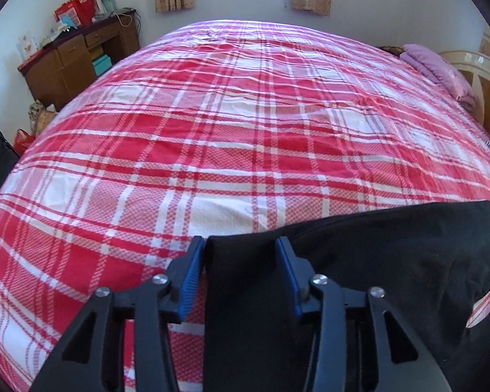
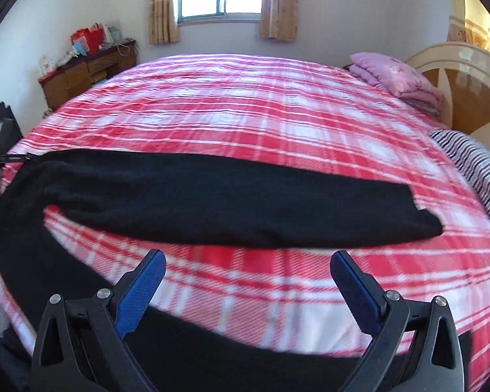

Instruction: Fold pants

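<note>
Black pants (image 2: 212,196) lie on the red and white plaid bed (image 2: 277,124). One leg stretches from left to right, ending at a cuff near the right side. Another part runs along the bed's near edge under my right gripper (image 2: 248,261), which hangs wide open above bare plaid with nothing between its blue pads. In the left wrist view a corner of the pants (image 1: 375,261) lies between the half-closed jaws of my left gripper (image 1: 241,245); I see no squeeze on the cloth. The left gripper (image 2: 19,157) and a hand show at the far left of the right wrist view.
A folded pink quilt (image 2: 395,78) and a striped pillow (image 2: 473,163) sit by the headboard (image 2: 467,91) on the right. A cluttered wooden desk (image 1: 75,62) stands against the left wall, with bags on the floor beside it. A window is at the back.
</note>
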Demonstrator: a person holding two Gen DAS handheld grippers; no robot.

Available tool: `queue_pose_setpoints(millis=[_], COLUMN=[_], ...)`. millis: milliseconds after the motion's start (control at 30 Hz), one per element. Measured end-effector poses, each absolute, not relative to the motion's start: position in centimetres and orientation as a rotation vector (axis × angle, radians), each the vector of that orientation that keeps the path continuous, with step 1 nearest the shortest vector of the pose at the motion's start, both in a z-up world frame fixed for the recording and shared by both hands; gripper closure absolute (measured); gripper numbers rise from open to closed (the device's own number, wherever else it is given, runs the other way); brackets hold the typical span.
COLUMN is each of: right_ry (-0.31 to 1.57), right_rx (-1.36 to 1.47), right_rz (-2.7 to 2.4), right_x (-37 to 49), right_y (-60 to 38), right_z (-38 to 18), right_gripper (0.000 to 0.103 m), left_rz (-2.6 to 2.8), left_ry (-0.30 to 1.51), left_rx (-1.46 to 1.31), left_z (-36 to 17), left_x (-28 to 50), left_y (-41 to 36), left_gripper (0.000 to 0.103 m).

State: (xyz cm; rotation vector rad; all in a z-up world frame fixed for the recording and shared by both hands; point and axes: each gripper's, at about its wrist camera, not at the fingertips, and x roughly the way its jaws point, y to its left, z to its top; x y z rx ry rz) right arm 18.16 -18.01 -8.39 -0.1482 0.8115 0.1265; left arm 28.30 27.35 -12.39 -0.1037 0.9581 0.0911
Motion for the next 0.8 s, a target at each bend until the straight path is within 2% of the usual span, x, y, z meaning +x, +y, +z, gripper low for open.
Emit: queue_pose_setpoints(millis=[67, 133, 200, 267, 367, 433, 800], right_ry=[0.818, 0.835, 0.862, 0.890, 0.901, 0.913, 0.962], right_rx=[-0.160, -0.141, -0.104, -0.065, -0.037, -0.014, 0.063], right_rz=[0.099, 0.081, 0.071, 0.049, 0.001, -0.026, -0.165], right_x=[19.0, 20.0, 21.0, 22.0, 23.1, 23.9, 30.3], right_y=[-19.3, -21.0, -22.8, -24.6, -26.8, -28.3, -37.6], right_z=[-8.2, -8.0, -8.1, -8.3, -8.3, -8.2, -8.1], right_gripper=[0.002, 0.010, 0.028, 0.034, 0.036, 0.041, 0.043], left_rz=[0.085, 0.084, 0.076, 0.063, 0.053, 0.036, 0.059], left_ry=[0.966, 0.970, 0.958, 0.954, 0.954, 0.951, 0.966], left_rx=[-0.102, -0.070, -0.070, -0.087, -0.090, -0.100, -0.029], left_z=[-12.6, -12.9, -12.8, -12.7, -12.7, -12.6, -13.0], left_x=[28.6, 28.7, 28.6, 28.6, 28.7, 28.6, 29.3], left_y=[27.3, 26.9, 26.8, 27.0, 27.4, 27.5, 26.7], left_gripper=[0.059, 0.061, 0.065, 0.072, 0.081, 0.085, 0.088])
